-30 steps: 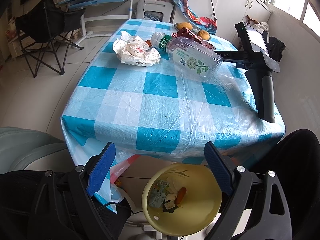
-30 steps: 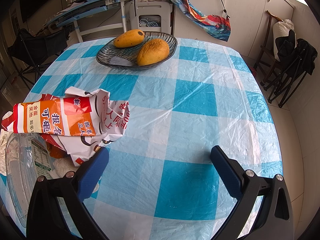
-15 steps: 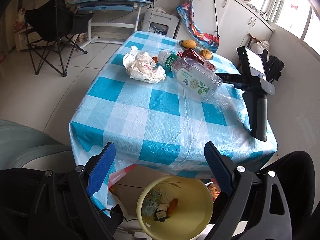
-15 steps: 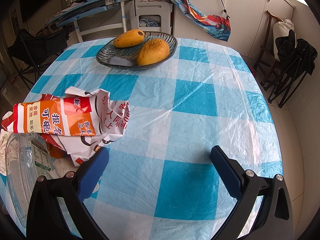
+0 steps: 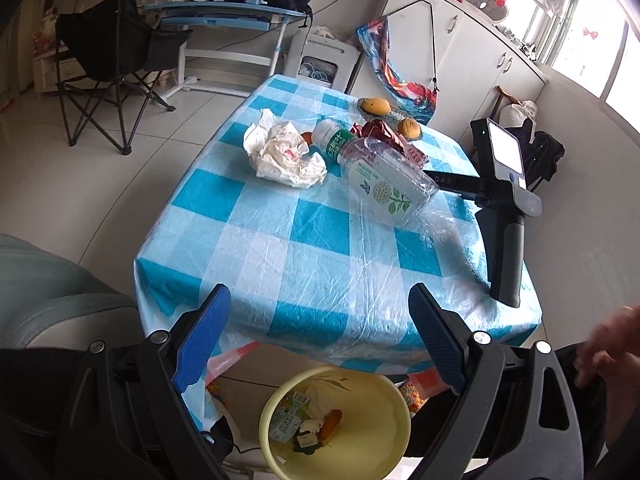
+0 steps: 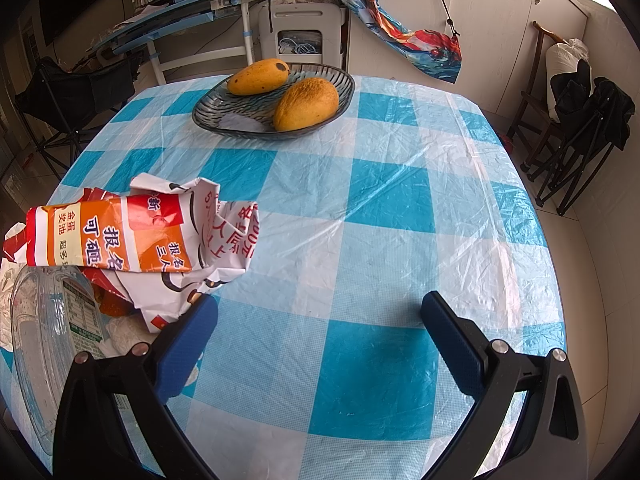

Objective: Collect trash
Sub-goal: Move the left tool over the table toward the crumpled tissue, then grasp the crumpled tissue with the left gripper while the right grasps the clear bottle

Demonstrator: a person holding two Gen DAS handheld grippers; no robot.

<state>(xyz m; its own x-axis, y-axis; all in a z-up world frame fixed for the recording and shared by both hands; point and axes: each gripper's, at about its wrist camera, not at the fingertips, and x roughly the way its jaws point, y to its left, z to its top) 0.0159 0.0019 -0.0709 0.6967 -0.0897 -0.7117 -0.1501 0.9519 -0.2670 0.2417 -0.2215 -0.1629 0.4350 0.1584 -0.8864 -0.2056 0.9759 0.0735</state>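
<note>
Blue-and-white checked plastic covers the table [image 5: 320, 248], and the trash lies toward its far half. A crumpled white paper wad [image 5: 286, 152] sits near the far left edge; just beside it to the right a clear plastic bottle [image 5: 376, 172] lies on its side, green-labelled neck pointing at the far edge. Behind the bottle and touching it is a crumpled red-and-orange printed wrapper [image 6: 132, 240], which in the right wrist view rests partly on top of the bottle's base. A glass dish [image 6: 240, 120] with two mangoes [image 6: 306, 104] stands near the far edge. Below the near edge, on the floor, a yellow bin [image 5: 380, 452] holds a small carton and food scraps.

The left gripper [image 5: 318, 340] hangs above the bin, off the near edge, jaws wide apart and holding nothing. The right gripper [image 6: 318, 336] lies on the table by the right edge, pointing across it toward the dish; its jaws are also spread wide and empty, the left finger [image 6: 184, 352] close beside the wrapper. A bare hand [image 5: 604, 352] shows at the right margin.
</note>
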